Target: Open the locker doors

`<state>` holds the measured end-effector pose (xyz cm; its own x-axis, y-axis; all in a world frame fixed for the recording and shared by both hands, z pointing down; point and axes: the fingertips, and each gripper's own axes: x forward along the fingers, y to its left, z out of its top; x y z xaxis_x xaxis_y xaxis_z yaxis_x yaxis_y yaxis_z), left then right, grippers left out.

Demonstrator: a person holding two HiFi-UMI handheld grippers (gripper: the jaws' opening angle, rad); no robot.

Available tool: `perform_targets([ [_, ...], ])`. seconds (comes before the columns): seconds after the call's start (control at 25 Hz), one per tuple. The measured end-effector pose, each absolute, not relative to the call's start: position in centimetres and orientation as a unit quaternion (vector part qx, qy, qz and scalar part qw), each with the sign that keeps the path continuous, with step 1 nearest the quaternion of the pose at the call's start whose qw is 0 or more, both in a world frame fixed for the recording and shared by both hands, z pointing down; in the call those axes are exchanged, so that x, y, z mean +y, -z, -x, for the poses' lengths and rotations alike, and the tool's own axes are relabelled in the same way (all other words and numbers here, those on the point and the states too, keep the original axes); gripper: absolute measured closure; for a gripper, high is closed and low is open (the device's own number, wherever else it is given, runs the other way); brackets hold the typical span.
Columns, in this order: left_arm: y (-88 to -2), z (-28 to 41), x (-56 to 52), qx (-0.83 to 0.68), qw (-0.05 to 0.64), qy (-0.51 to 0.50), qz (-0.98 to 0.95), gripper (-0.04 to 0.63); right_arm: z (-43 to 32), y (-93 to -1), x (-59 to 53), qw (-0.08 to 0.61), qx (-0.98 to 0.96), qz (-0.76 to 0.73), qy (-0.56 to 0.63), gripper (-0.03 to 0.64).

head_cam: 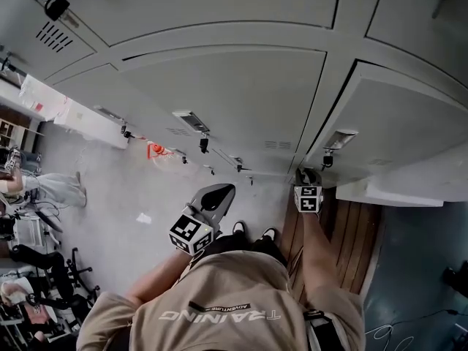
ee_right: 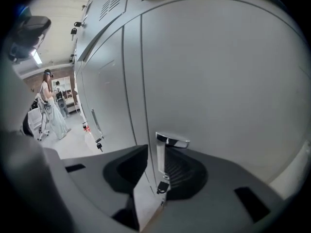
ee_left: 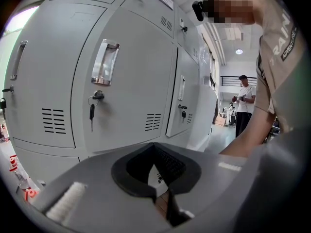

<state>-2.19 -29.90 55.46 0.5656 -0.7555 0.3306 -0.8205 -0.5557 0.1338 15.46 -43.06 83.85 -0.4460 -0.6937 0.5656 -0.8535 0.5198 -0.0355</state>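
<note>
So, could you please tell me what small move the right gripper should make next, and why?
Probably close the right gripper on the chrome handle of the locker door. Its jaws stand apart with the handle between them, not yet clamped, so a pull now would likely slip off. The left gripper is open, empty and away from the lockers.

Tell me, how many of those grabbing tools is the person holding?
2. The left gripper hangs free before the lockers; the right gripper has a door handle between its jaws.
</note>
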Motion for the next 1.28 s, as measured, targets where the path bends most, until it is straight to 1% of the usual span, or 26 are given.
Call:
perform_targets([
  [0.12, -55.8, 2.1, -30.0, -0.446, 0.140, -0.123, -0.875, 0.589, -15.5, -83.4, -42.9, 0.232, -0.834, -0.468, -0.177, 0.532],
  [0.4, -55.4, 1.1, -30.2, -0.424, 0.138, -0.118, -0.888, 0.589, -16.5, -83.4, -37.8, 0.249, -0.838, -0.451, -0.180, 0.532],
  [0.52, -55.1, 0.5, -30.0, -0.407, 0.134, -0.112, -0.896, 0.589, -17.6, -83.3, -34.7, 0.244, -0.828, -0.467, -0.193, 0.532],
  [0.76, -55.2, -1.2, -28.3, -0.361, 0.136, -0.109, -0.916, 0.589, -22.1, -83.4, -28.2, 0.238, -0.779, -0.535, -0.223, 0.526],
  [0.96, -54.7, -2.2, -26.6, -0.328, 0.130, -0.106, -0.930, 0.589, -26.8, -83.4, -23.9, 0.269, -0.731, -0.582, -0.235, 0.529],
  [1.28, -54.1, -1.5, -25.1, -0.315, 0.121, -0.093, -0.937, 0.589, -34.0, -83.5, -20.8, 0.310, -0.661, -0.636, -0.249, 0.529],
])
